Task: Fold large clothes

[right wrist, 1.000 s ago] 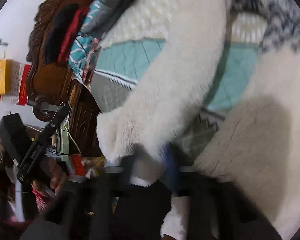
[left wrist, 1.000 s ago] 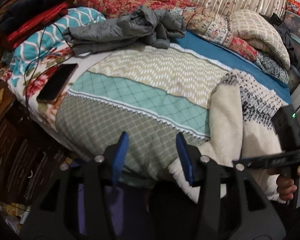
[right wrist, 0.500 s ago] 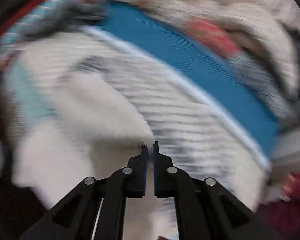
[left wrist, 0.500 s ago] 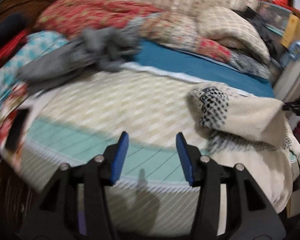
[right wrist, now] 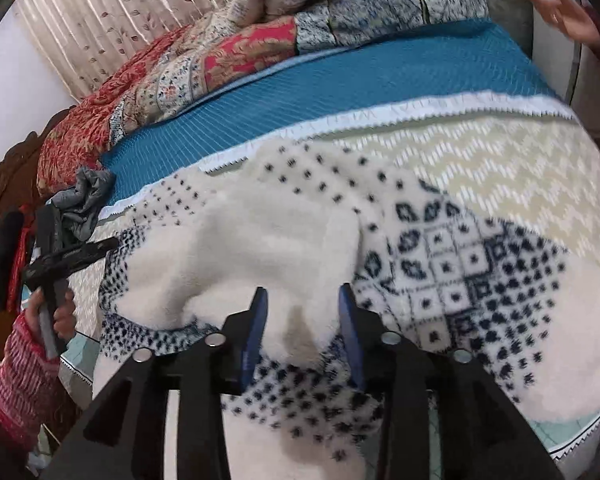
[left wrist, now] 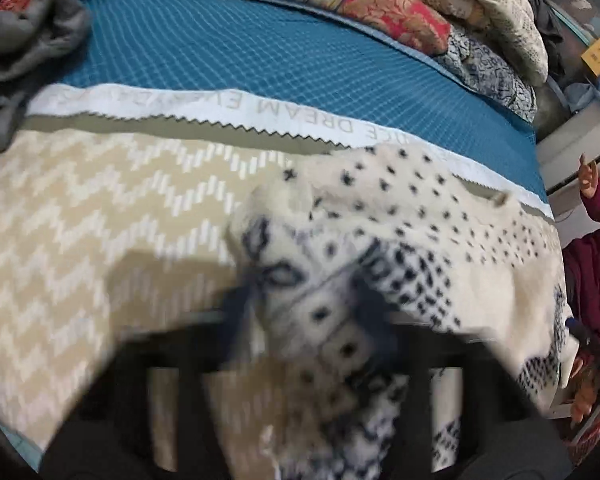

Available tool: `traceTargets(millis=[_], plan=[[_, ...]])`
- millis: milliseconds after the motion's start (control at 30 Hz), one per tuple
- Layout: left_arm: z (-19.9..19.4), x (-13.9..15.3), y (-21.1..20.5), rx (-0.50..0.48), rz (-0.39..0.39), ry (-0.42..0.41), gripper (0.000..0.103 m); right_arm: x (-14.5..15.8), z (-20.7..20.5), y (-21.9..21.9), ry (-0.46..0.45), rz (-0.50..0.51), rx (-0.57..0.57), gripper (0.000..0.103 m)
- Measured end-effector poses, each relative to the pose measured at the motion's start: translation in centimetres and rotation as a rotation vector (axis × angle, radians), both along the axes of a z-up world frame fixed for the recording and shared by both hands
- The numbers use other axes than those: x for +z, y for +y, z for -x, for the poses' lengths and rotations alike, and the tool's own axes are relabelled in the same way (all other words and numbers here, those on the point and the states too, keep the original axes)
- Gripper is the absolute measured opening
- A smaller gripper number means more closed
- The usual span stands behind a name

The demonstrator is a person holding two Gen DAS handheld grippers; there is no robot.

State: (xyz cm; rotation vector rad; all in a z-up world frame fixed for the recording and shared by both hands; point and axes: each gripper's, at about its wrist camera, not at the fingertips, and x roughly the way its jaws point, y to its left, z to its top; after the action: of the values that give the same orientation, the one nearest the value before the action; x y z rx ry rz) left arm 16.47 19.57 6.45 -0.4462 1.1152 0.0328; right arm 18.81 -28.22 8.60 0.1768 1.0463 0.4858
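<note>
Mid-fold on the fleece sweater (right wrist: 284,240), which lies spread on the bed (right wrist: 380,76) over the patterned bedspread (left wrist: 100,200). Left gripper (left wrist: 308,312), blurred, has its jaws just closing on a patterned fold between them; whether they grip cannot be told. Right gripper (right wrist: 300,320) has jaws just opening, apart, white fleece between them unpinched; next likely carrying the fold across and re-gripping

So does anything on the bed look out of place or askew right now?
The fleece sweater lies bunched and skewed across the bedspread, not flat. A crumpled grey garment sits loose near the pillows.
</note>
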Motion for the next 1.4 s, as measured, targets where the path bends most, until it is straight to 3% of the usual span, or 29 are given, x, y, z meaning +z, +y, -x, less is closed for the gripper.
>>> traceTargets(millis=[100, 133, 167, 200, 333, 400, 433, 500, 633, 667, 700, 767, 800, 867, 933, 967, 1000, 1067, 1133, 1167, 1200, 1233, 1300, 1400], plan=[[0.5, 0.7, 1.5, 0.048, -0.011, -0.083, 0.006, -1.5, -0.4, 1.2, 0.031, 0.012, 0.024, 0.045], [0.7, 0.9, 2.2, 0.065, -0.03, -0.097, 0.006, -1.9, -0.6, 1.5, 0.036, 0.017, 0.022, 0.035], [0.7, 0.9, 2.6, 0.078, -0.048, -0.096, 0.006, -2.0, -0.9, 2.0, 0.02, 0.019, 0.023, 0.016], [0.8, 0.8, 3.0, 0.084, -0.054, -0.092, 0.006, -1.8, -1.0, 2.4, -0.006, 0.021, 0.025, 0.014], [0.5, -0.4, 3.4, 0.08, -0.068, -0.073, 0.006, -0.2, -2.1, 1.9, -0.143, 0.038, -0.078, 0.014], [0.0, -2.0, 2.7, 0.078, -0.109, -0.022, 0.008, -2.2, -3.8, 1.5, -0.122, 0.162, -0.177, 0.014], [0.0, -2.2, 2.7, 0.082, -0.127, -0.016, 0.013, -4.4, -4.8, 1.3, -0.054, 0.191, -0.181, 0.014], [0.4, -1.6, 2.5, 0.092, -0.151, -0.029, 0.014, -5.6, -4.9, -0.4, 0.03, 0.065, -0.212, 0.014], [3.4, 1.6, 3.2, 0.127, -0.191, -0.092, 0.034, -1.9, -1.9, -1.1, -0.107, -0.089, -0.203, 0.016], [4.3, 2.2, 3.8, 0.142, -0.187, -0.113, 0.035, -1.2, -1.5, -0.5, -0.117, -0.122, -0.179, 0.024], [5.4, 2.9, 4.3, 0.158, -0.181, -0.134, 0.035, -1.0, -1.4, 0.1, -0.11, -0.134, -0.16, 0.04], [7.6, 4.3, 5.5, 0.212, -0.188, -0.179, 0.035, -1.2, -1.7, 1.5, -0.07, -0.132, -0.124, 0.058], [8.6, 5.0, 5.8, 0.243, -0.19, -0.199, 0.035, -1.5, -2.0, 1.8, -0.068, -0.132, -0.127, 0.059], [9.4, 6.0, 5.6, 0.265, -0.148, -0.239, 0.035, -2.9, -2.8, 2.0, -0.053, -0.101, -0.156, 0.059], [8.8, 6.5, 4.1, 0.204, -0.123, -0.252, 0.035, -4.4, -3.5, 2.0, 0.005, -0.098, -0.151, 0.056], [8.2, 6.6, 2.8, 0.154, -0.127, -0.257, 0.035, -5.4, -4.3, 2.5, 0.067, -0.084, -0.134, 0.029], [7.4, 6.4, 1.3, 0.106, -0.128, -0.258, 0.035, -5.7, -4.4, 2.8, 0.083, -0.09, -0.111, 0.018], [6.0, 5.2, -1.2, 0.023, -0.136, -0.238, 0.035, -4.7, -4.0, 3.7, 0.018, -0.032, -0.097, 0.018], [4.3, 3.1, -3.1, -0.009, -0.179, -0.182, 0.035, -2.9, -3.4, 4.5, -0.117, 0.08, -0.087, 0.018], [3.7, 1.8, -3.6, -0.015, -0.208, -0.137, 0.035, -2.3, -3.2, 5.2, -0.213, 0.188, -0.078, 0.018], [3.2, 0.4, -3.9, -0.018, -0.24, -0.088, 0.035, -2.8, -3.9, 5.5, -0.224, 0.239, -0.079, 0.019], [2.7, -1.5, -4.0, -0.023, -0.259, -0.036, 0.035, -4.2, -5.0, 5.4, -0.174, 0.257, -0.065, 0.02], [2.9, -1.9, -4.2, -0.029, -0.289, -0.072, 0.035, -7.1, -6.8, 4.3, -0.043, 0.19, -0.067, 0.026], [3.2, -0.6, -4.4, -0.038, -0.301, -0.065, 0.035, -7.0, -6.3, -0.6, 0.003, -0.108, -0.186, 0.03]])
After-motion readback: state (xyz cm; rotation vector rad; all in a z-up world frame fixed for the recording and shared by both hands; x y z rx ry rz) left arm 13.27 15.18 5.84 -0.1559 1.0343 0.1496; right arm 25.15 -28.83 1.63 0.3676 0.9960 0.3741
